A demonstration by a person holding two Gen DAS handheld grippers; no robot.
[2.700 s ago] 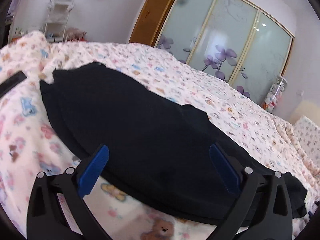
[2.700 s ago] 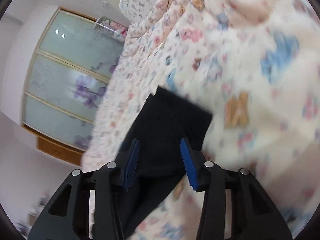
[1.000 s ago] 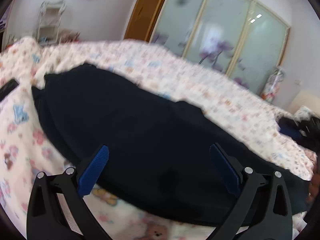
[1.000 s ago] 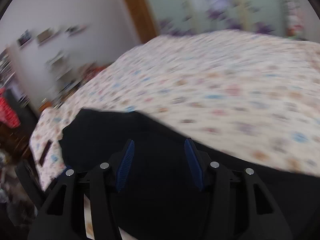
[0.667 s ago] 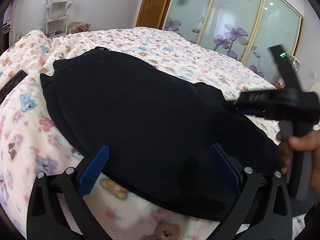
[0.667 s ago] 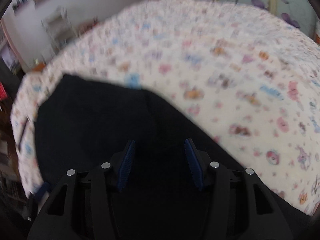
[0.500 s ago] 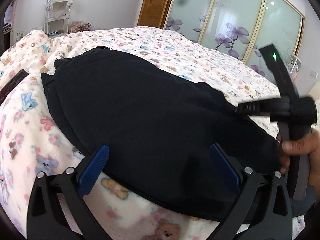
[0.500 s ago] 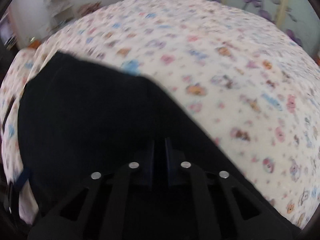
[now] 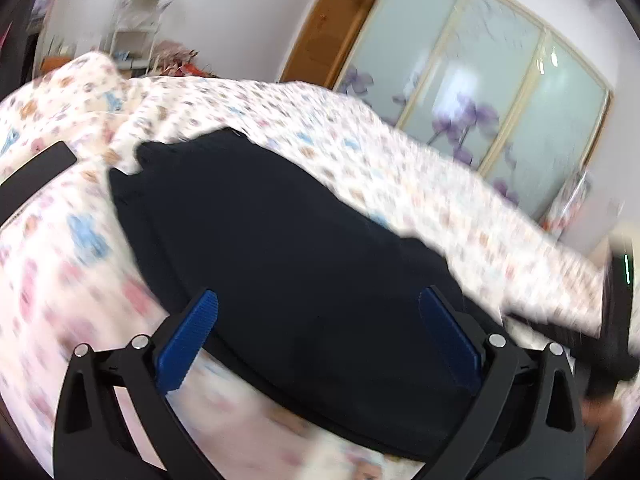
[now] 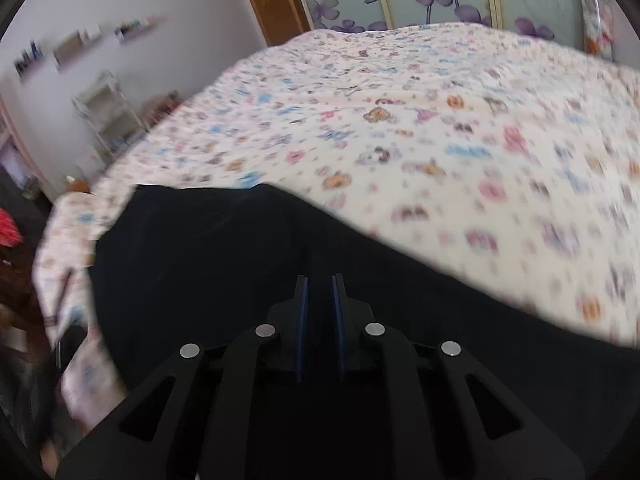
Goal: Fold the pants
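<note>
Between the royal-blue ribbed pads [image 9: 188, 340] of the black left gripper [image 9: 318, 340] lies plain black cloth, the pants [image 9: 280, 248], with no print at all. Beyond the fingertips the bedspread [image 9: 420, 184] is cream, scattered with small pink, blue and orange-brown cartoon figures (blurred). Further past it stand pale frosted wardrobe doors [image 9: 472, 92] with purple flowers and light wood frames, beside an orange-brown wooden door [image 9: 324, 36]. The right gripper [image 10: 319, 312] is black too, with dark blue pad edges [image 10: 304, 320].
</note>
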